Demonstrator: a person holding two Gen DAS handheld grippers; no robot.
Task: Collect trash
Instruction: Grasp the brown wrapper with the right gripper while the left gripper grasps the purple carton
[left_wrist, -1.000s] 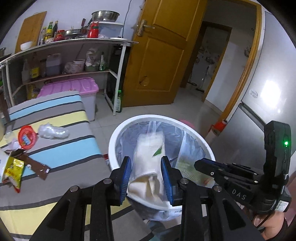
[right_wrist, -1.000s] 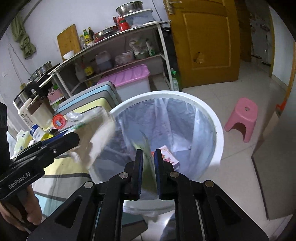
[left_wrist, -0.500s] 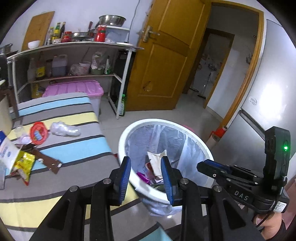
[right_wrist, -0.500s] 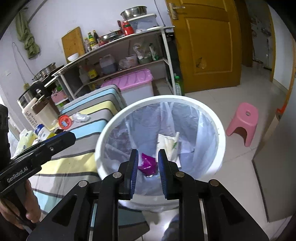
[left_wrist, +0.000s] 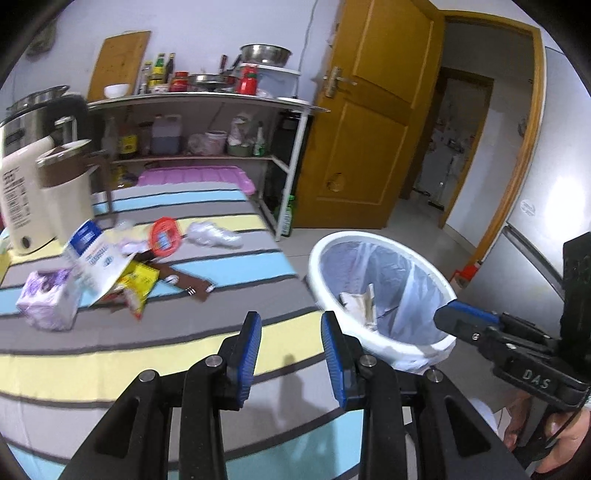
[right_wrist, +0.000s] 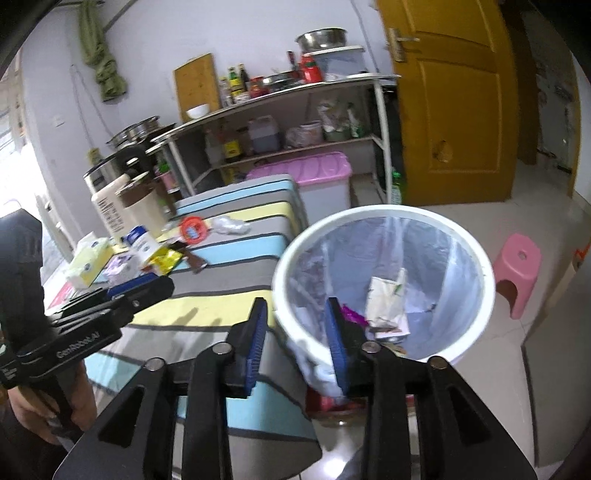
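A white bin (left_wrist: 314, 266) (right_wrist: 488, 284) with a clear liner stands beside the striped table (left_wrist: 147, 354) (right_wrist: 240, 258). Inside it lie a white pouch (right_wrist: 388, 299) and a purple wrapper (right_wrist: 351, 317). Trash sits on the table: a yellow wrapper (left_wrist: 142, 282), a brown wrapper (left_wrist: 188, 286), a red lid (left_wrist: 164, 236), a clear bag (left_wrist: 212, 234) and a blue-white carton (left_wrist: 96, 258). My left gripper (left_wrist: 291, 350) hovers over the table, open and empty. My right gripper (right_wrist: 295, 339) is at the bin's near rim, its jaws opening with nothing between them.
A purple tissue pack (left_wrist: 48, 299) and cream appliances (left_wrist: 55, 199) stand at the table's left. Behind are a metal shelf (left_wrist: 207, 99), a pink-lidded box (right_wrist: 314, 173) and a wooden door (left_wrist: 369, 129). A pink stool (right_wrist: 517, 273) stands on the floor right of the bin.
The white pouch that was between my left jaws now lies in the bin, with a purple wrapper beside it. My right jaws have parted. Both grippers swung left from the bin toward the table.
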